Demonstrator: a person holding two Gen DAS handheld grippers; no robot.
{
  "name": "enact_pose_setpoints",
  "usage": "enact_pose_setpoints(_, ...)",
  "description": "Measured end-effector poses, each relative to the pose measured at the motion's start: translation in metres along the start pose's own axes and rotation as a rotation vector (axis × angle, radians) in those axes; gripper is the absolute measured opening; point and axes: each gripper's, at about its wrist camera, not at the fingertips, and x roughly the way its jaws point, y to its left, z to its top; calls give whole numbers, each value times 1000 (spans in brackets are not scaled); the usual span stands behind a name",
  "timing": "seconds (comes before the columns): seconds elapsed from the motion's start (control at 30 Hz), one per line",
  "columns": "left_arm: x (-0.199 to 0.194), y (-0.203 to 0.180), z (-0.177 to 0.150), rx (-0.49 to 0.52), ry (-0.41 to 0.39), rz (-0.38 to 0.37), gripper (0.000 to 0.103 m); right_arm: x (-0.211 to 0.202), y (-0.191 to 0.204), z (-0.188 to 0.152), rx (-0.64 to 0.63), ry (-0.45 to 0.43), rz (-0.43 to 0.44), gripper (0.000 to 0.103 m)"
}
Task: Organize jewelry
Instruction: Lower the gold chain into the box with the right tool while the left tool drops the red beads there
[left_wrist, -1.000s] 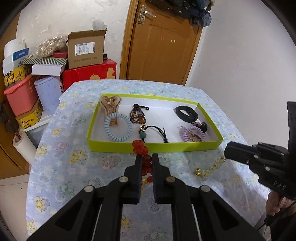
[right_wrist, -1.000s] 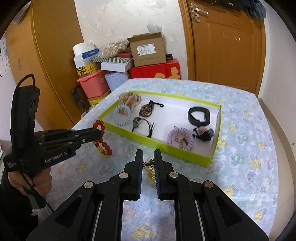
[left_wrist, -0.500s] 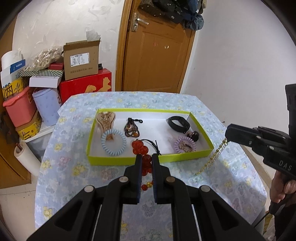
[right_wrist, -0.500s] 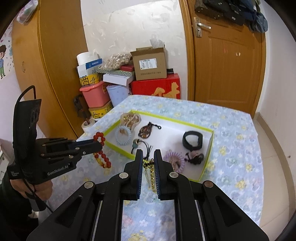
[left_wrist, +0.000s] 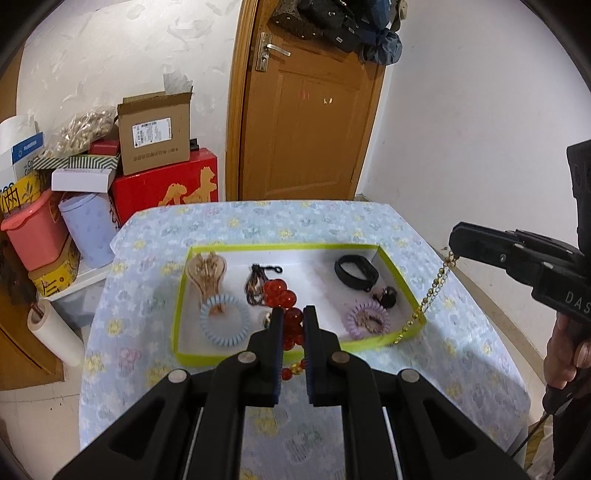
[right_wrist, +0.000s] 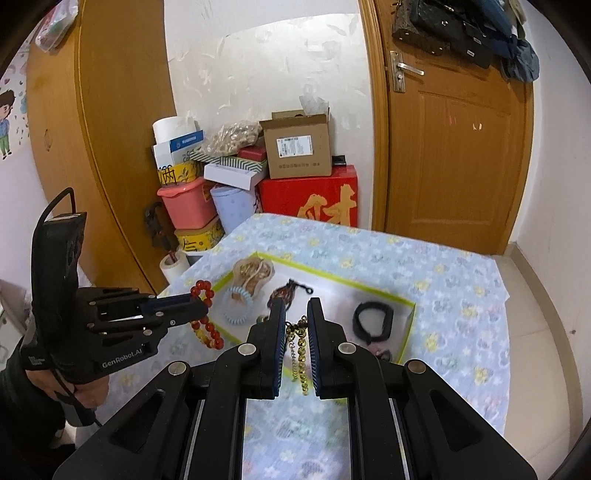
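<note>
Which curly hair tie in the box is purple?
The purple spiral hair tie lies near the box's right end, by the black band. The other spiral tie, near the left end, is light blue.

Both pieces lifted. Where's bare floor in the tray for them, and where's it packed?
In the yellow-edged tray, bare white floor lies along the far wall between the dark pendant and the black band, and in the middle strip nearer the purple coil tie. The left end is crowded: hair claw overlapping the blue coil tie.
</note>
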Motion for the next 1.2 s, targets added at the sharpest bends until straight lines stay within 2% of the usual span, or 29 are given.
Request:
enact_pose_setpoints(0.27, 18, 2, 18, 6, 0, -6, 10, 24, -11, 23, -11, 12, -8, 12)
enact_pose_setpoints(0.53, 48, 7, 28, 12, 23, -18, 10, 54, -31, 28, 18, 43, -14, 12)
enact_pose_setpoints(0.9, 93, 10, 23, 6, 89, -18, 10, 102, -53, 5, 67, 136, -5, 12)
enact_pose_setpoints(1.2, 113, 11, 21, 18, 117, -25, 10, 132, -62, -15, 95, 201, 4, 12)
